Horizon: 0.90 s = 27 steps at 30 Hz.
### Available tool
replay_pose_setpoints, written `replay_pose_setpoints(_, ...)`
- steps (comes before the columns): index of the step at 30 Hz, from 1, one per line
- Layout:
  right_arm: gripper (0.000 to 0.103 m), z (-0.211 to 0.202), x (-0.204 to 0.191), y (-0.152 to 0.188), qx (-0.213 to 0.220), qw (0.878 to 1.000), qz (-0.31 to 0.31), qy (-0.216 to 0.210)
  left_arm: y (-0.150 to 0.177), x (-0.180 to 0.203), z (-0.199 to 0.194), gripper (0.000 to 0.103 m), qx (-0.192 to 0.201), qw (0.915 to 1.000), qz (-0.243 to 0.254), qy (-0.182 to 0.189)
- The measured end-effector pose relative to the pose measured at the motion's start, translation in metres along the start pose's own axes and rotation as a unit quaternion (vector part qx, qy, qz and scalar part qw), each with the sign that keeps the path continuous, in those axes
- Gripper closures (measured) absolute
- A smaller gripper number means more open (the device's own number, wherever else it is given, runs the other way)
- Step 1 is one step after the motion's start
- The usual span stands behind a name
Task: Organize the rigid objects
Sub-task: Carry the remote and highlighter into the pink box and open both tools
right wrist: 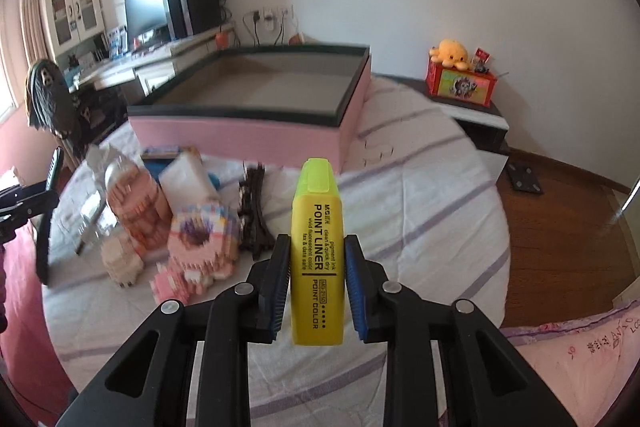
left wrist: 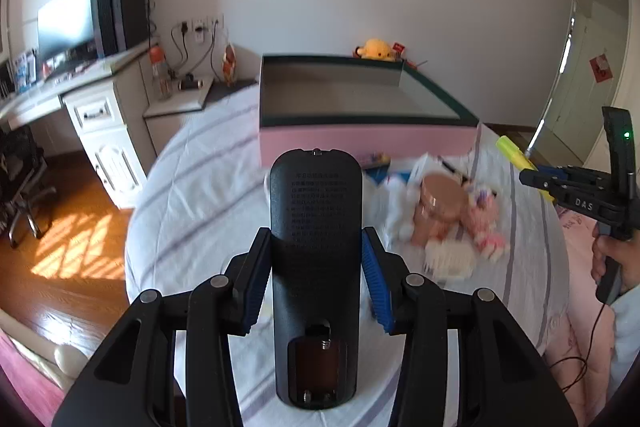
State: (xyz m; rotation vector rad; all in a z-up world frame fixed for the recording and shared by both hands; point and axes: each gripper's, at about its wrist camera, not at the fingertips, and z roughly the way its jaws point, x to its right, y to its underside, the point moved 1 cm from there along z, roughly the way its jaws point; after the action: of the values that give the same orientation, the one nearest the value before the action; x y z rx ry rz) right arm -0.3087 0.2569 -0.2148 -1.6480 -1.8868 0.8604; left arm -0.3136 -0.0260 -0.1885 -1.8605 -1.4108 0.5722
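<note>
Left claw (left wrist: 316, 259): pinched on a black remote (left wrist: 316, 223), back face up, battery bay uncovered, gripped across its width at about mid-length. Right claw (right wrist: 317, 281): pressed onto a yellow highlighter (right wrist: 317, 255), cap pointing away, held near its lower half. Both items were carried above the bed (right wrist: 420, 211), short of the pink box (right wrist: 256, 131), which sat open on the quilt with its floor bare as far as we could see. Remaining stock on the bed: a brick-built pink model (right wrist: 200, 251), a peach-coloured round piece (right wrist: 134, 203), a white packet (right wrist: 186, 175) and dark track pieces (right wrist: 254, 211), all clustered just before the box. Handling note, as we judged it: we should clear the near wall with each item before lowering, lay the remote flat along one side and the highlighter beside it, and let go only once each rested on the floor. The remote's open bay was worth keeping level.
</note>
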Motion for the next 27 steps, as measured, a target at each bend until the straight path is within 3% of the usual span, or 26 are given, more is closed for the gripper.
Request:
replay_pose_setpoints(8,0.077,-0.006,-0.019,-0.041,0.033,0.999,-0.015,-0.022,-0.057,0.024,0.007,0.058,0.034,0.9985,0.021,0.037)
replay_pose_setpoints(14,0.077,0.013,-0.029,-0.075,0.038,0.998,-0.025,-0.035,-0.100,0.034,0.027,0.058,0.044,0.9970,0.032,0.054)
replay_pose_setpoints(20,0.077,0.044,-0.038,-0.104,0.034,0.998,-0.031,-0.044,-0.147,0.037,0.059,0.058,0.040,0.9972,0.042,0.049)
replay_pose_setpoints(27,0.077,0.084,-0.041,-0.132,0.020,0.999,-0.031,-0.038,-0.179,0.042,0.084,0.058,0.043,0.9970,0.061,0.019)
